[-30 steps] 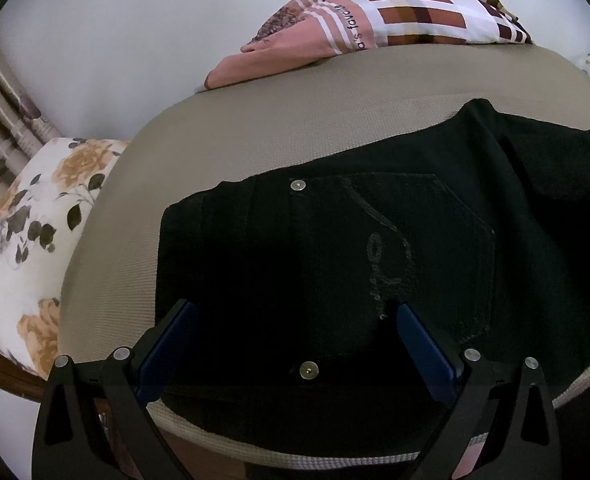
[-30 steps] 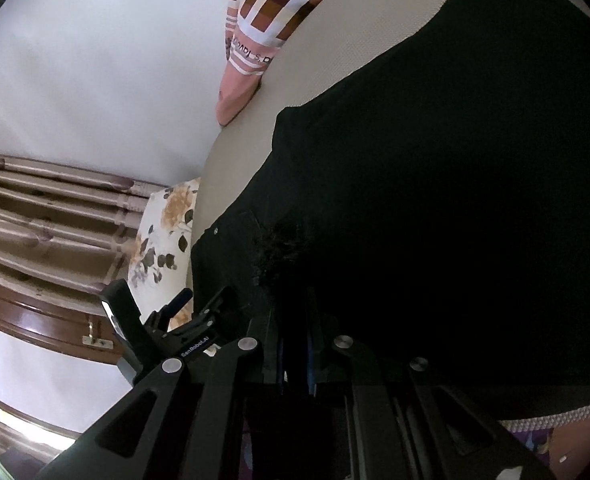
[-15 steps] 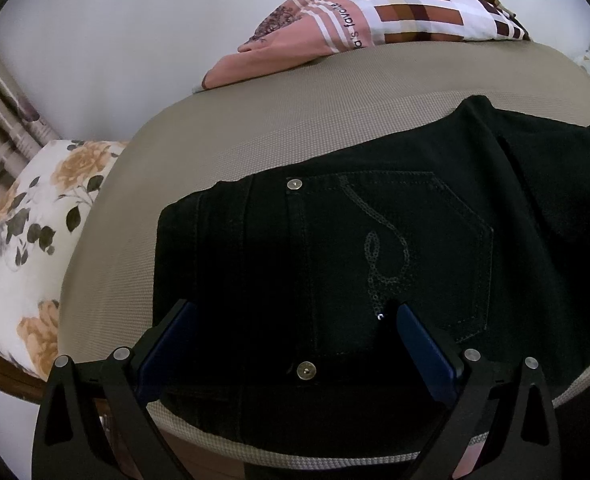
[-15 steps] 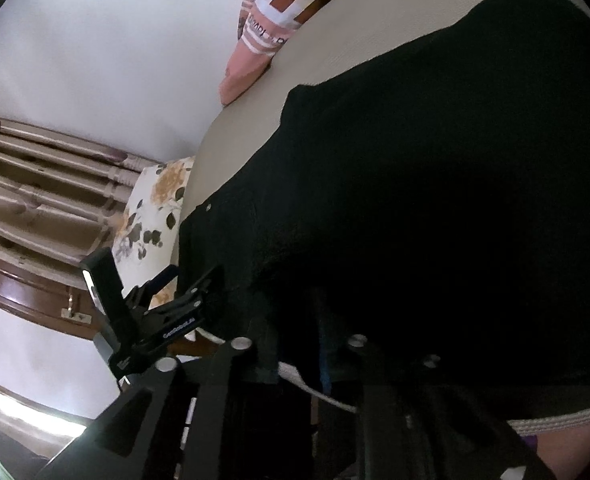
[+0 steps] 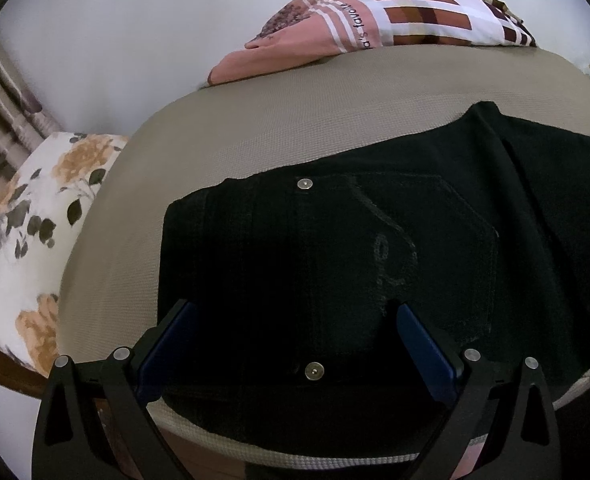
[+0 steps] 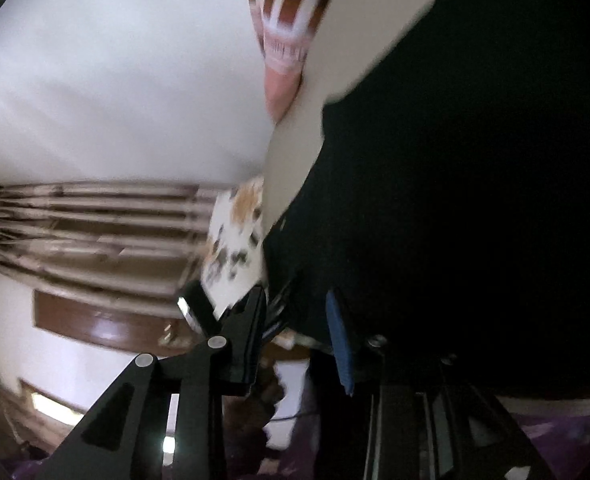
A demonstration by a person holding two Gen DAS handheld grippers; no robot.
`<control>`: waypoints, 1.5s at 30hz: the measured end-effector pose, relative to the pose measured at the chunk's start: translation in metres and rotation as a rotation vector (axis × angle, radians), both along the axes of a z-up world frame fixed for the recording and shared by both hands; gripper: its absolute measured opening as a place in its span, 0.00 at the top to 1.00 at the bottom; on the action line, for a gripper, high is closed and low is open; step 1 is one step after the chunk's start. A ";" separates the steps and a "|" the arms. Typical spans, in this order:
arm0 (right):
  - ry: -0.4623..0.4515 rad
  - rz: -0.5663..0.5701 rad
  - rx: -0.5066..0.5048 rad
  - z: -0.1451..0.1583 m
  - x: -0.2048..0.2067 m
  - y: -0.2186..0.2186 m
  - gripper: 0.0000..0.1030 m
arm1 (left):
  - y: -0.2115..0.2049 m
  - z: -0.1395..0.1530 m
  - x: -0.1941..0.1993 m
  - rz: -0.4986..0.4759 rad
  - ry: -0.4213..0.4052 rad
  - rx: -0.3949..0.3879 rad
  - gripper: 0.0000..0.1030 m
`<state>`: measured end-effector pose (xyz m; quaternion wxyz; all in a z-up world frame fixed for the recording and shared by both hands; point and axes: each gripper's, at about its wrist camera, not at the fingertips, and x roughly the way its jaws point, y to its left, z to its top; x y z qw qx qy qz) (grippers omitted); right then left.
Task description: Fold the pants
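Black pants [image 5: 375, 248] lie flat on a tan mattress [image 5: 295, 120], back pocket up, with two metal rivets showing. My left gripper [image 5: 291, 316] hangs open over the waist end near the front edge, its blue pads wide apart and nothing pinched between them. In the blurred right wrist view the pants [image 6: 475, 200] fill the right side. My right gripper [image 6: 295, 308] is at their near edge with its jaws opening. A gap shows between the pads and they do not press the cloth. The left gripper [image 6: 199, 308] shows just to the left.
A pink and brown checked blanket [image 5: 375, 16] lies at the far side of the mattress. A floral pillow [image 5: 35, 232] sits at the left past the mattress edge. A white wall [image 6: 115, 80] and brown wooden furniture [image 6: 95, 320] lie beyond.
The right gripper was shut on a pinch of the black cloth; it has let go, opened and swung, blurring its view. The left gripper has stayed where it was.
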<state>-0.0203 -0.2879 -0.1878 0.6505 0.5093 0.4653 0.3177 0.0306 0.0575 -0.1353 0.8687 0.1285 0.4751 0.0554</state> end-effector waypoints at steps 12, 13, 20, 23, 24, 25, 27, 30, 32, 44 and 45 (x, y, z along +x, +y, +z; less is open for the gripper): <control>-0.062 0.129 -0.010 0.007 -0.003 0.017 0.69 | 0.003 0.012 -0.002 0.023 -0.005 -0.022 0.04; -0.068 0.154 -0.012 0.009 -0.004 0.020 0.69 | 0.004 0.015 -0.003 0.025 -0.009 -0.029 0.04; 0.069 0.230 0.059 -0.002 -0.017 0.028 0.39 | -0.001 0.029 -0.013 0.014 -0.016 -0.072 0.04; 0.155 0.214 0.044 -0.015 -0.020 0.034 0.38 | -0.010 0.028 -0.018 -0.010 -0.012 -0.067 0.04; 0.171 0.206 0.029 -0.020 -0.020 0.036 0.38 | -0.013 0.028 -0.021 -0.024 -0.008 -0.071 0.04; 0.175 0.202 0.017 -0.021 -0.021 0.037 0.38 | -0.015 0.028 -0.023 -0.039 -0.004 -0.087 0.04; 0.172 0.189 0.028 -0.020 -0.020 0.036 0.38 | -0.020 0.029 -0.028 -0.097 0.030 -0.176 0.04; 0.162 0.159 0.031 -0.015 -0.022 0.020 0.38 | -0.027 0.028 -0.030 -0.176 0.129 -0.380 0.04; 0.158 0.140 0.043 -0.015 -0.024 0.009 0.38 | -0.033 0.025 -0.029 -0.233 0.204 -0.554 0.04; 0.149 0.058 0.146 -0.020 -0.024 -0.024 0.34 | -0.072 -0.001 0.020 -0.271 0.492 -0.932 0.04; 0.142 0.054 0.152 -0.019 -0.024 -0.026 0.34 | -0.076 -0.004 0.024 -0.280 0.510 -0.943 0.04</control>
